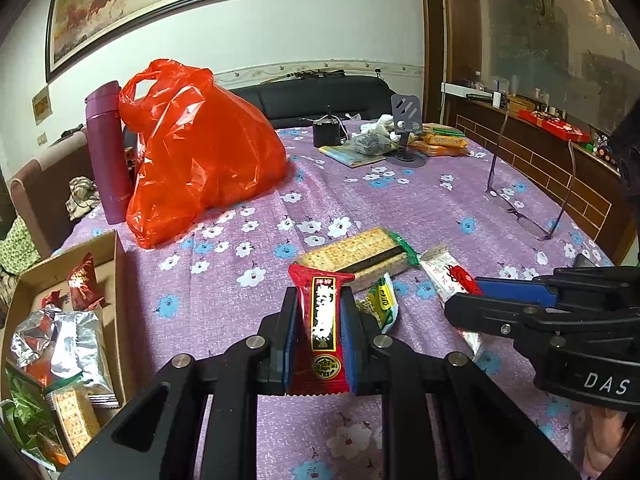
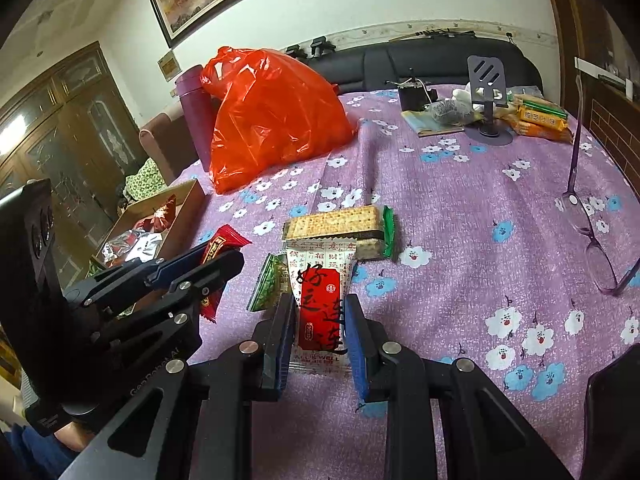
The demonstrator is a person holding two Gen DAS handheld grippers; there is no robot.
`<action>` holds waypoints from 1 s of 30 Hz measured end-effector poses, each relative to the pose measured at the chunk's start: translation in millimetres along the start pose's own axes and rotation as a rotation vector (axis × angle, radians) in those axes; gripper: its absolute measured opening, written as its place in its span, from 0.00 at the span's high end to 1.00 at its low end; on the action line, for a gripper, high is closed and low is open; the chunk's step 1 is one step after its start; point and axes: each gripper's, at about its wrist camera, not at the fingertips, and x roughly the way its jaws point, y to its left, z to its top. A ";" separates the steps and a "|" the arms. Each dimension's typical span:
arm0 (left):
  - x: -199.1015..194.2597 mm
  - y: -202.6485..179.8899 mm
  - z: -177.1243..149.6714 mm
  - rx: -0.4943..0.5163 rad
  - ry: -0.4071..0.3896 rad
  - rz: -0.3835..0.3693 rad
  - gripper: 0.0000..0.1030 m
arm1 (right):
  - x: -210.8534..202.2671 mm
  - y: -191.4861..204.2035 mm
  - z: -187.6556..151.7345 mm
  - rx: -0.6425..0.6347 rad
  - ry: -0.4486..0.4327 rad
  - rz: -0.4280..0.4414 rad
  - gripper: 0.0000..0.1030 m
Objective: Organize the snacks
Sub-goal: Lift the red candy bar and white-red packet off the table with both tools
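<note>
My left gripper (image 1: 320, 304) is shut on a red snack packet (image 1: 324, 336), held upright between the blue pads; the same red packet (image 2: 218, 250) shows in the right wrist view. My right gripper (image 2: 318, 312) is shut on a white packet with a red label (image 2: 320, 304), the same white packet (image 1: 448, 276) that the left wrist view shows at the right. On the purple flowered cloth lie a cracker pack (image 1: 356, 254) and a small green packet (image 1: 382, 304). A cardboard box (image 1: 116, 280) at the left holds several snacks.
A red plastic bag (image 1: 200, 156) and a purple bottle (image 1: 108, 152) stand at the back left. Glasses (image 1: 524, 208) lie at the right. A phone stand (image 1: 406, 120), more packets (image 1: 444, 142) and small items sit at the far edge before a dark sofa.
</note>
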 end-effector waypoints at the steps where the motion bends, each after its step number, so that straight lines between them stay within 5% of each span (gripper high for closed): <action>1: -0.4 -0.2 -0.4 0.003 -0.003 0.007 0.83 | 0.2 -0.3 0.1 0.002 0.000 0.001 0.74; 30: 3.5 1.8 1.3 0.001 0.000 0.043 0.82 | 8.6 -9.1 -0.1 0.043 0.008 -0.002 0.74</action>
